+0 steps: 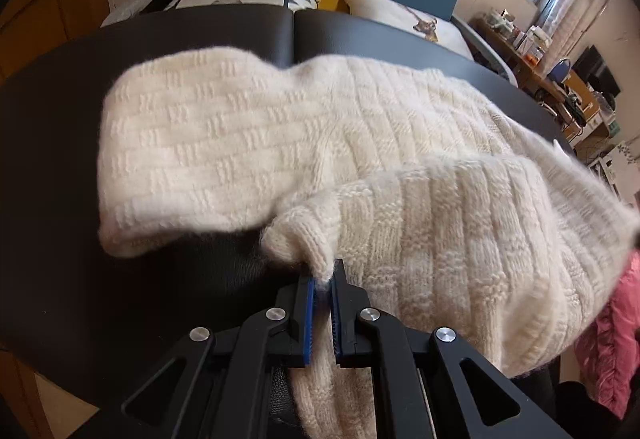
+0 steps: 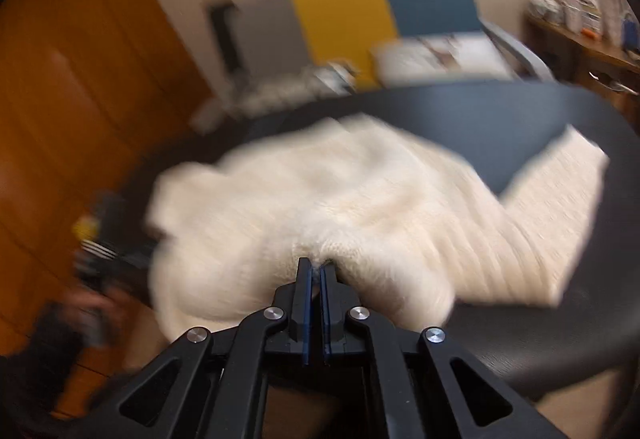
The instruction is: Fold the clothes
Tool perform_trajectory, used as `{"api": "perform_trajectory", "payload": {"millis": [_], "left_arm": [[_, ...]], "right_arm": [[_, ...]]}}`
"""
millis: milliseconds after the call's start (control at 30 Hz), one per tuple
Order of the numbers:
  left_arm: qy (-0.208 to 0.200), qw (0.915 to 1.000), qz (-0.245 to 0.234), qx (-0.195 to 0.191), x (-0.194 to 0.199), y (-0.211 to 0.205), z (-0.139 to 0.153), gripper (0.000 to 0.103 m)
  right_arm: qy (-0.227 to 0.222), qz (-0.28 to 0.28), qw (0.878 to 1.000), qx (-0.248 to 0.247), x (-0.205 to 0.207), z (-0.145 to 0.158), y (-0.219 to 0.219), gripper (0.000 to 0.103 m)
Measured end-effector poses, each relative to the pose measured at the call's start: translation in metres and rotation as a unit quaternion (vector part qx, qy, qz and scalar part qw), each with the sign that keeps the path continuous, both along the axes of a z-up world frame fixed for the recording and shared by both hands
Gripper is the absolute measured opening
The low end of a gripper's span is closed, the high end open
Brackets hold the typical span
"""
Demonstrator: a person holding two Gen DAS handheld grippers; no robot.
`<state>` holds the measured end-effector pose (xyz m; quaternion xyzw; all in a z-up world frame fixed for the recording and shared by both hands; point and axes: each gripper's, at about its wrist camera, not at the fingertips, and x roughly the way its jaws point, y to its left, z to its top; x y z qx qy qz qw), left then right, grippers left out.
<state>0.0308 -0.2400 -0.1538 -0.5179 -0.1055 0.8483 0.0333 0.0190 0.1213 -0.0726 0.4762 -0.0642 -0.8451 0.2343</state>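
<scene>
A: Left wrist view?
B: left gripper (image 1: 323, 279) clamped on a bunched edge of the cream knit sweater (image 1: 248, 143). The sweater is spread over the black table (image 1: 52, 159), near edge lifted, knit trailing down between the fingers.
A: Right wrist view?
B: Blurry. right gripper (image 2: 317, 270) pinched tight on a fold of the sweater (image 2: 360, 199), which lies on the table (image 2: 520, 339), its left side overhanging the edge.

Cream knit sweater, half-folded

Chunky cream sweater (image 1: 280, 127) w/ basket-weave texture, spread on the dark table. One sleeve lies flat, out to the side; near edge bunched & lifted off the surface, part draped over the table's front edge.
</scene>
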Motion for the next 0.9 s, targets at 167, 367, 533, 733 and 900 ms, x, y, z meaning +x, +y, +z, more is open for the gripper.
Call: {"api": "perform_trajectory", "payload": {"millis": [167, 367, 533, 733, 900], "left_arm": [[0.002, 0.9995, -0.031, 0.0, 0.007, 0.002, 0.015, 0.008], [0.069, 0.9968, -0.033, 0.026, 0.005, -0.029, 0.073, 0.018], [0.117, 0.9878, -0.079, -0.066, -0.051, -0.014, 0.103, 0.039], [0.139, 0.9684, -0.16, -0.131, -0.122, 0.025, 0.094, 0.065], [0.096, 0.9497, -0.24, -0.177, -0.178, 0.055, 0.055, 0.066]], "right_arm": [[-0.025, 0.004, 0.999, 0.032, 0.004, -0.01, 0.02, 0.014], [0.049, 0.003, 0.997, 0.053, -0.017, 0.043, 0.034, 0.022], [0.028, 0.037, 0.998, 0.045, -0.105, 0.027, 0.0, 0.024], [-0.013, 0.094, 0.991, 0.095, -0.173, -0.015, -0.032, 0.024], [-0.039, 0.138, 0.98, 0.136, -0.223, -0.047, -0.054, 0.024]]}}
